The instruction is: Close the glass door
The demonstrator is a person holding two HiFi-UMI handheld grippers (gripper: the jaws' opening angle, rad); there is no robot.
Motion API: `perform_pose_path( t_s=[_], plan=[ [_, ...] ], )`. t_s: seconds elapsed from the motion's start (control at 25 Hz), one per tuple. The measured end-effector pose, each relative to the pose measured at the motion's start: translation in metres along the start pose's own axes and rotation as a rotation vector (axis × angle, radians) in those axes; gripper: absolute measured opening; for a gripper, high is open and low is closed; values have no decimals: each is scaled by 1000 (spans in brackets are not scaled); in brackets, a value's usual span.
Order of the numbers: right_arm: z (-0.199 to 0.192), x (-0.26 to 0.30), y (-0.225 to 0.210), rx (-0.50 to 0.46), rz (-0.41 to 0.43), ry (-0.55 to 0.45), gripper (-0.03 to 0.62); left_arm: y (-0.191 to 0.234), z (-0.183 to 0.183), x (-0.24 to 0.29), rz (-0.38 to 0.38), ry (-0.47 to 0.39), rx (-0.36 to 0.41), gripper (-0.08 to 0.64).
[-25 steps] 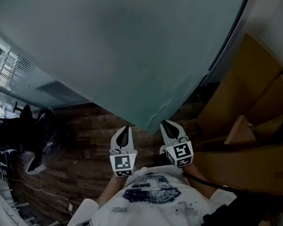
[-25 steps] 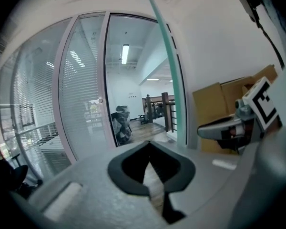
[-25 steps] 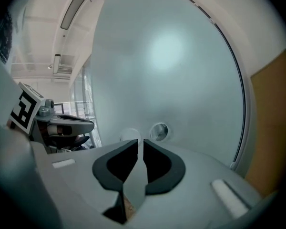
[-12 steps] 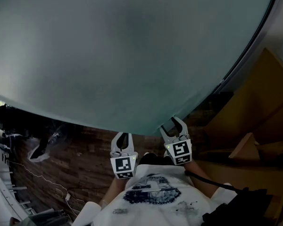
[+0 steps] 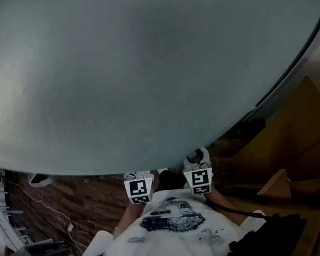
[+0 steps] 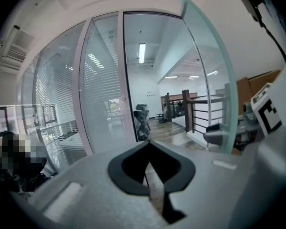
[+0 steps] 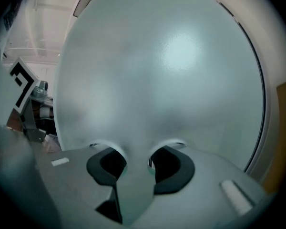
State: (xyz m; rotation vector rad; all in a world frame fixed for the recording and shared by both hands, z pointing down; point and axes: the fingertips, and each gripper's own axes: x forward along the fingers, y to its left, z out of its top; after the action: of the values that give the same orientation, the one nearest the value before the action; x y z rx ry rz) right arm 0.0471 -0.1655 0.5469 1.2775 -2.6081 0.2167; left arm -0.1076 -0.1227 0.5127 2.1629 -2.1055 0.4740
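The frosted glass door [image 5: 149, 63] fills most of the head view, and its lower edge runs just above both grippers. My right gripper [image 5: 198, 156] is open at that edge. In the right gripper view it [image 7: 137, 163] faces the frosted pane [image 7: 171, 70]; its jaws have just opened wide and come in slightly, with nothing gripped between them. My left gripper [image 6: 148, 144] is shut and empty, and the door's edge [image 6: 225, 99] stands to its right. In the head view only its marker cube [image 5: 138, 189] shows clearly.
A dark wooden floor [image 5: 69, 196] lies below, with a white cable [image 5: 42, 209] on the left. Brown cardboard boxes [image 5: 290, 183] stand at the right, past the black door frame [image 5: 296, 65]. Beyond the doorway are glass partitions with blinds [image 6: 100, 89] and a railing [image 6: 195, 116].
The glass door has swept left across the head view and now hides the room at the left. Both grippers sit lower in the frame. The right jaws have gone from nearly shut to open.
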Motion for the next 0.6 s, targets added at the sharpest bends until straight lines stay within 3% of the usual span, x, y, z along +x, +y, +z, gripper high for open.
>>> perform_pose_path(
  t_s=[0.28, 0.6],
  plan=[
    [8, 34, 0, 7, -3, 13, 149, 13, 20, 42, -33, -40, -3, 3],
    [18, 107, -15, 16, -41, -11, 141, 65, 6, 88, -9, -10, -17, 3]
  ],
)
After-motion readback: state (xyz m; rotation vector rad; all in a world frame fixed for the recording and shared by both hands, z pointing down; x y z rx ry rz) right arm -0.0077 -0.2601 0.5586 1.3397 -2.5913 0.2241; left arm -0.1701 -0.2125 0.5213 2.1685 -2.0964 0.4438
